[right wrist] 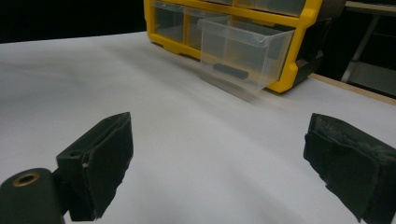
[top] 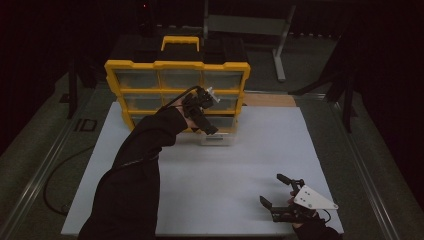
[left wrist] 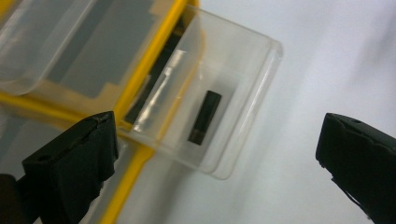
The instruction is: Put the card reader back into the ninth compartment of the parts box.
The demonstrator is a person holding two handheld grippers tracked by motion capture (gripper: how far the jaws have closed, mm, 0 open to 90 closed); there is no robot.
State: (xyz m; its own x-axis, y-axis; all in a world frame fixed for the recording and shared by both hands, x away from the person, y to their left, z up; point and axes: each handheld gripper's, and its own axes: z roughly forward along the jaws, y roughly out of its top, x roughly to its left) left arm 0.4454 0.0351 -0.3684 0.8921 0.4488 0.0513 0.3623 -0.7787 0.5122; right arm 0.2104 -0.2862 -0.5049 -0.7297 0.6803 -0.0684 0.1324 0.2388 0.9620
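- Yellow drawer organizer upright at the white table's far edge.
- Bottom-right clear drawer pulled partway out.
- Small black block lying flat on the drawer floor.

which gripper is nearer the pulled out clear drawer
Left. The left gripper hangs open right over the clear drawer at the yellow organizer. The right gripper sits open far off at the table's near right corner.
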